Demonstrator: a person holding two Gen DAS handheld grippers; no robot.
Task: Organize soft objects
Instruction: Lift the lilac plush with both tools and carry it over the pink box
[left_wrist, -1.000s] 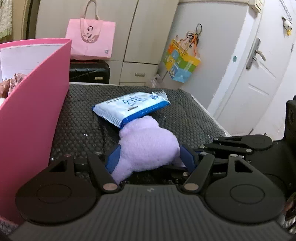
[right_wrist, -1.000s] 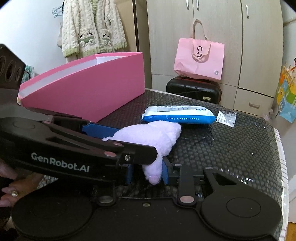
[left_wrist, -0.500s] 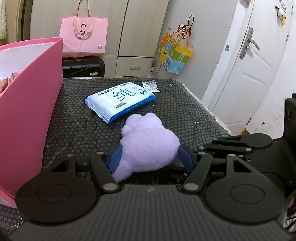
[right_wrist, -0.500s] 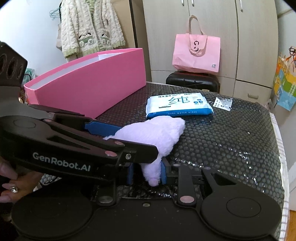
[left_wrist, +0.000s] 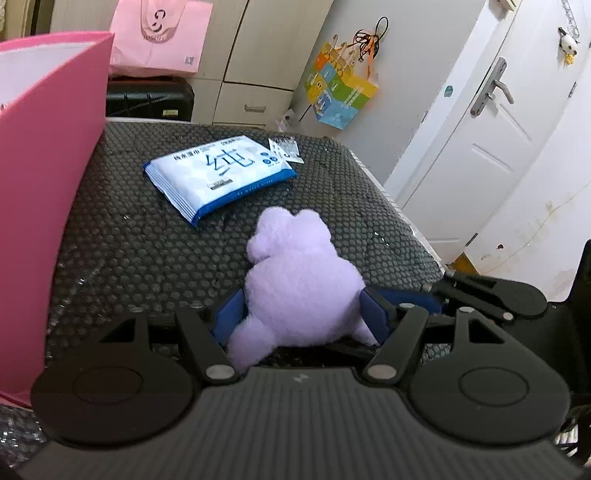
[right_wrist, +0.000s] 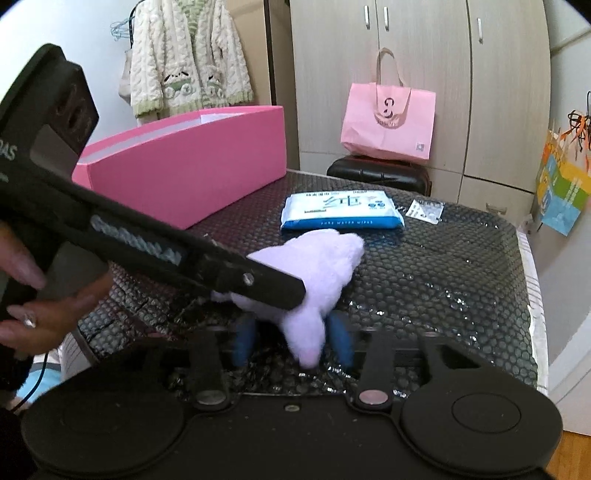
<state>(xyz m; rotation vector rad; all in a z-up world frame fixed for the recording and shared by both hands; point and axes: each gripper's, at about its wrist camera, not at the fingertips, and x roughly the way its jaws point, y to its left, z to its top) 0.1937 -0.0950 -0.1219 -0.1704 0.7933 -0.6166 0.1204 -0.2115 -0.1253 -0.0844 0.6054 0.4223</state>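
A lilac plush toy (left_wrist: 295, 284) is lifted above the black bubble-textured table (left_wrist: 140, 251). My left gripper (left_wrist: 301, 314) is shut on its body, blue pads pressing both sides. In the right wrist view the plush toy (right_wrist: 317, 273) hangs with its tail between my right gripper's (right_wrist: 291, 343) blue pads, which stand apart from it. The left gripper's black arm (right_wrist: 155, 251) crosses in front of the plush. The pink box (right_wrist: 192, 166) stands at the table's left.
A blue and white wet-wipes pack (left_wrist: 218, 173) lies on the table beyond the plush, a small sachet (left_wrist: 286, 149) by it. A pink bag (right_wrist: 388, 122) sits on a black case (right_wrist: 376, 173) behind the table. A white door (left_wrist: 491, 140) is at the right.
My left gripper has lifted the plush higher and tilted it. My right gripper's pads have opened off the plush tail.
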